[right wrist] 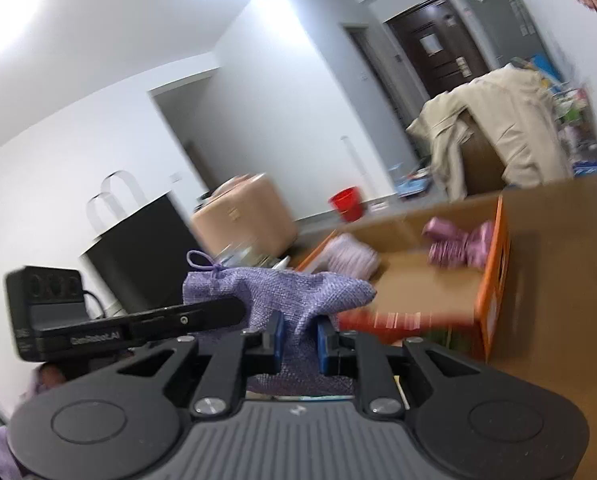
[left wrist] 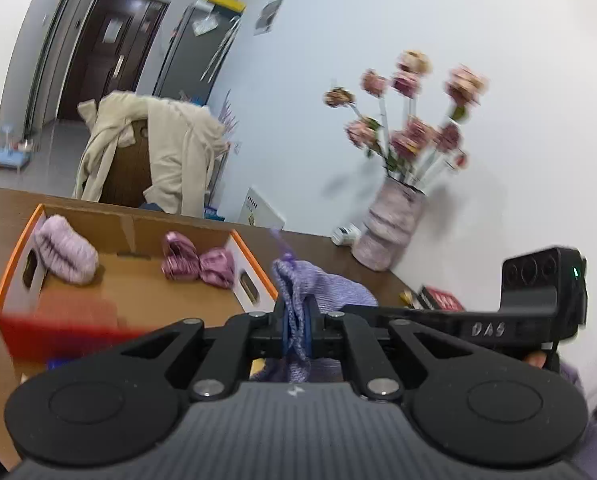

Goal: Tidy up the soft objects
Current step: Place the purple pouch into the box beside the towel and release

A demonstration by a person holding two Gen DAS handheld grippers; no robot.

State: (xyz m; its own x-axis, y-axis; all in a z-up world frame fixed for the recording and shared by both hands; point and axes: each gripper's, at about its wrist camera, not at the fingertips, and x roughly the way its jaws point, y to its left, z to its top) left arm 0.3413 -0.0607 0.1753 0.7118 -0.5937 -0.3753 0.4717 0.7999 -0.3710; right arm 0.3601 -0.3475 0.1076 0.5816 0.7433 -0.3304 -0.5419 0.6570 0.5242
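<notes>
"DAS", perhaps, on gripper bracket (left wrist: pixel 494 326)

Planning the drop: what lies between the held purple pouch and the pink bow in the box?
In the left wrist view, only the box's orange-edged wall lies between the pouch and bow.

1. Pouch (right wrist: pixel 298 296): lilac woven drawstring bag, bunched and lifted above the table.
2. Box (left wrist: pixel 16 248): open orange-rimmed cardboard, on the table.
3. Fuzzy lilac roll (left wrist: pixel 66 254) and pink satin bow (left wrist: pixel 198 262) lie inside it.
</notes>
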